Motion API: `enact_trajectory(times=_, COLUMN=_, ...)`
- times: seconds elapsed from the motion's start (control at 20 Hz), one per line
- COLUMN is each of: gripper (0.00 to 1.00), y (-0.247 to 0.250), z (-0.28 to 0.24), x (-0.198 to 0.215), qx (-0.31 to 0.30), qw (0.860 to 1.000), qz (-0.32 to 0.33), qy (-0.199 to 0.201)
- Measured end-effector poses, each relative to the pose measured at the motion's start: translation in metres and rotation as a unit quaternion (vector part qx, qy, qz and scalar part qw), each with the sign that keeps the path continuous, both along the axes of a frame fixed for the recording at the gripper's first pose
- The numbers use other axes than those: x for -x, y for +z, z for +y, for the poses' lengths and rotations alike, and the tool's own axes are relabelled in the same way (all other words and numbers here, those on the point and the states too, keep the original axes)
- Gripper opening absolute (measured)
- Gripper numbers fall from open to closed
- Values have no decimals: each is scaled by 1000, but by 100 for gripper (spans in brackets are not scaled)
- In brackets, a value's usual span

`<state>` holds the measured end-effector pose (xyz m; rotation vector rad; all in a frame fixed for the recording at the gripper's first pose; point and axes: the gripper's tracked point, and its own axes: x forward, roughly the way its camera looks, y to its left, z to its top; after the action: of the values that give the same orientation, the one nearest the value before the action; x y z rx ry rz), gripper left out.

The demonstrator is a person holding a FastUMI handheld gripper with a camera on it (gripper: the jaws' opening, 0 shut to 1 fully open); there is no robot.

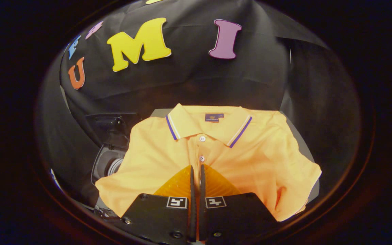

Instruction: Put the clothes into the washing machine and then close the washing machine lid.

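Observation:
An orange polo shirt [257,153] with a blue-striped collar lies folded and flat on a grey surface [299,137], collar turned away from me. My gripper [196,167] is shut, its two fingers pressed side by side with only a thin slit between them. The tips sit over the shirt's button placket, just below the second button. The cloth around the tips looks smooth and unlifted, and I see no fold pinched between the fingers. To the left of the shirt stands a dark machine [109,136] with a clear rounded part [109,166], partly hidden by the shirt's sleeve.
The black cloth wall rises close behind the shirt and wraps around both sides. The grey surface ends just past the shirt's right sleeve.

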<state>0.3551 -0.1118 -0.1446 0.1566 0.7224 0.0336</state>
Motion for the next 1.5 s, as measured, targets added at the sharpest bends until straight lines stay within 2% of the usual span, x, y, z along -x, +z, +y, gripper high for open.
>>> enact_trajectory(times=0.3, gripper=6, y=9, z=27, x=2, qx=3, qw=1000, qz=0, qy=13)
enact_trajectory(times=0.45, gripper=5, y=15, z=51, x=9, qx=-35, qw=999, qz=-3, qy=11)
enact_trajectory(times=0.95, gripper=5, y=63, z=183, x=5, qx=-61, qw=991, qz=-33, qy=111)
enact_trajectory(times=1.5, gripper=5, y=90, z=300, x=-9, qx=-86, qw=979, qz=-44, qy=179)
